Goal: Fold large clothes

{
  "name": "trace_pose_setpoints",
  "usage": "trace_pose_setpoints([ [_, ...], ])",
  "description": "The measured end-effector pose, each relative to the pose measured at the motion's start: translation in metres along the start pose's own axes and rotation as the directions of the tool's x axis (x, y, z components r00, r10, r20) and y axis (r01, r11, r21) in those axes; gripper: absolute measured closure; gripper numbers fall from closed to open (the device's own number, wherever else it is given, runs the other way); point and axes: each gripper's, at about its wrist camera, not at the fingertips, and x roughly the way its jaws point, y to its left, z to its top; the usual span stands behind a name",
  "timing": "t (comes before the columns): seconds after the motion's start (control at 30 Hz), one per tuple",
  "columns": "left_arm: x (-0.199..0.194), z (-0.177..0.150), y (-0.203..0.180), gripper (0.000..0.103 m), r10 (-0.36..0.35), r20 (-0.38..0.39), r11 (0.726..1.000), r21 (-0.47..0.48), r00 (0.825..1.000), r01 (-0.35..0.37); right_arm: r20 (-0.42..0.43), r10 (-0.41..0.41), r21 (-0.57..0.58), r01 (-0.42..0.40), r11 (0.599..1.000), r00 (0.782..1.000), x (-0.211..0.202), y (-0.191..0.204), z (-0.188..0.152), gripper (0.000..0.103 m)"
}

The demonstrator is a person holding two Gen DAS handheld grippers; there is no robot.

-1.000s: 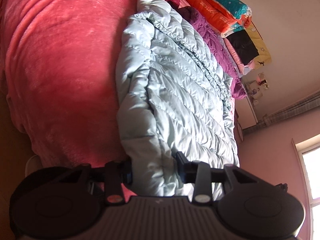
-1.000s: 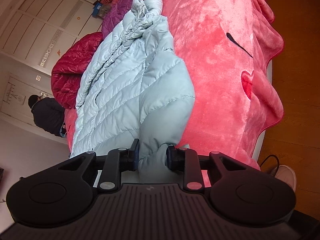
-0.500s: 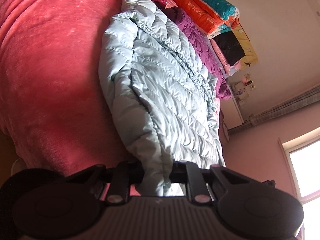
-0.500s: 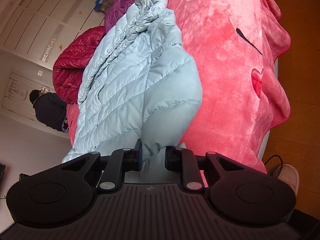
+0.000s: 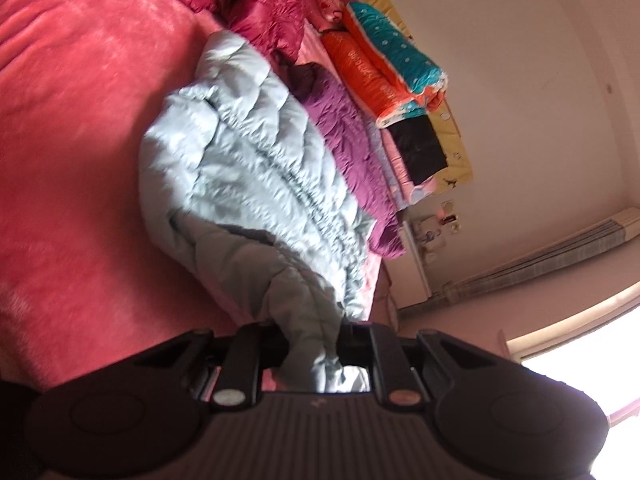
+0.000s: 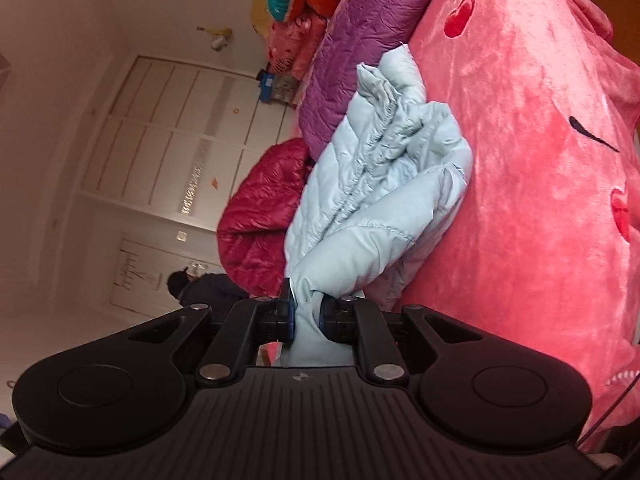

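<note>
Pink blanket (image 5: 80, 160) bears the jacket (image 5: 248, 168), its hem clamped in both grippers' jaws.

Left gripper (image 5: 310, 344) clamped on pale-blue jacket (image 5: 256, 184), pink blanket (image 5: 72, 128) beneath.

Daylight floods in from a blown-out window (image 5: 592, 344) at four o'clock in the left view, which is motion-blurred. The right view is sharper and dimmer. Fisheye bending curves both edges.
</note>
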Motion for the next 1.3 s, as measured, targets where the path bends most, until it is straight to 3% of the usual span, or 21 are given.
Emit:
trace_pose_setpoints([
  [0.33,0.006,0.045,-0.023,0.091,-0.062,0.090,0.998,0.016,0.994,0.061,0.062,0.083,-0.015,-0.082,0.996,0.995,0.032,0.022,0.034,0.090],
  [0.6,0.026,0.088,-0.035,0.091,-0.083,0.153,0.996,0.027,0.985,0.080,0.139,0.148,0.029,-0.153,0.988,0.979,0.057,0.016,0.069,0.090],
  [0.8,0.052,0.114,-0.027,0.091,-0.040,0.185,0.999,-0.016,0.982,0.043,0.179,0.167,0.088,-0.185,0.979,0.970,0.088,0.001,0.091,0.090],
  [1.3,0.126,0.169,-0.019,0.091,0.059,0.231,0.998,-0.042,0.971,-0.051,0.205,0.084,0.185,-0.123,0.975,0.975,0.155,-0.051,0.143,0.090],
])
